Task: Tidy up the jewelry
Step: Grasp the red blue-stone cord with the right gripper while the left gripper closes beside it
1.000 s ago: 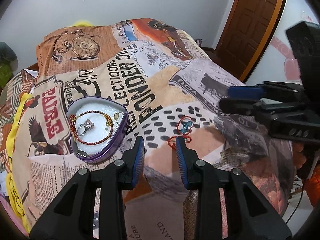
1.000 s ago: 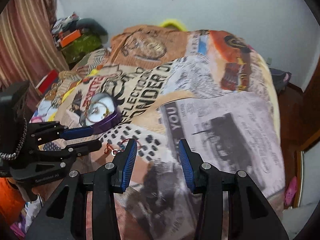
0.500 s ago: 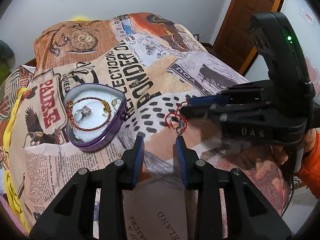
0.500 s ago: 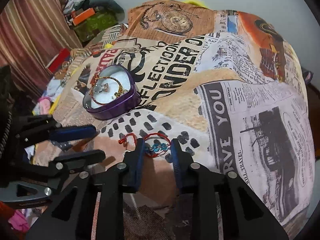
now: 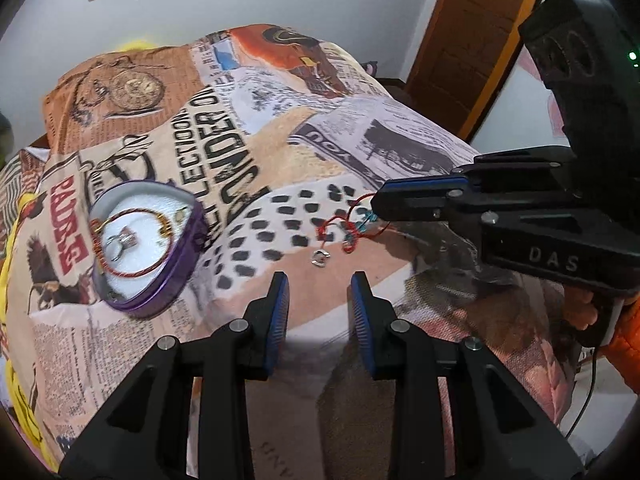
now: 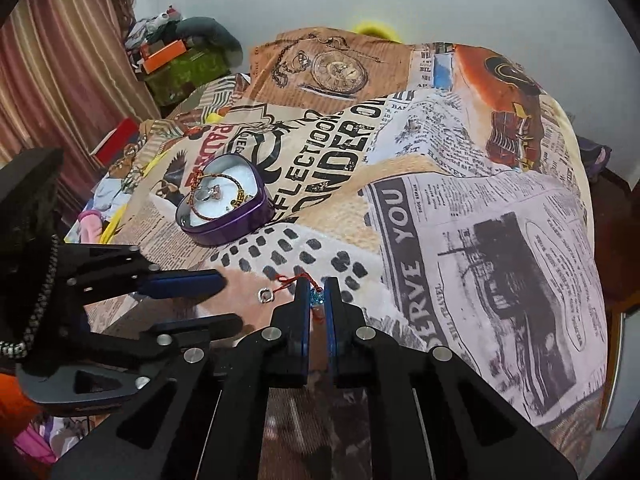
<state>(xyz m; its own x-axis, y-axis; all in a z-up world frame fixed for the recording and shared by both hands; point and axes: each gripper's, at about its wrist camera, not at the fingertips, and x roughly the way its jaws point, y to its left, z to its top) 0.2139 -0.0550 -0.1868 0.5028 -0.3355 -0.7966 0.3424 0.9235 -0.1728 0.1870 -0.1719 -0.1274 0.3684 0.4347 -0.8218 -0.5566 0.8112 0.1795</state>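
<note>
Bracelet: red cord bracelet [image 5: 352, 226] with turquoise beads, pinched at the bead section by the right gripper [image 6: 316, 294]; its loops hang and trail onto the bedspread [image 5: 280, 152] over the black-spotted patch, near the front edge of the bed.
Right gripper: fingers drawn almost together, clamped on the bracelet; in the right wrist view a knotted red end sticks out to the left of the tips and the blue beads sit in the narrow slot between the pads [image 6: 305, 312].
Left gripper: [image 5: 320, 300] fingers apart, nothing between them, held above the peach patch of the bedspread just in front of the charm [image 5: 320, 257].
Charm: small silver ring-shaped piece lying flat on the bedspread, just beside the bracelet's lower loop; whether the two touch cannot be told. From the right wrist view it lies between the two grippers.
Tin: purple heart-shaped tin [image 5: 188, 264], open, lined in white, standing on the bedspread well to the left of the bracelet.
Tin contents: red-and-gold bangle [image 5: 156, 268] curving round the inside, with a silver ring [image 5: 120, 242] inside its loop.
Bedspread: newspaper-collage print covering the whole bed, with a pocket-watch picture at the far end.
Door: brown wooden door [image 5: 472, 40] beyond the bed's far right corner.
</note>
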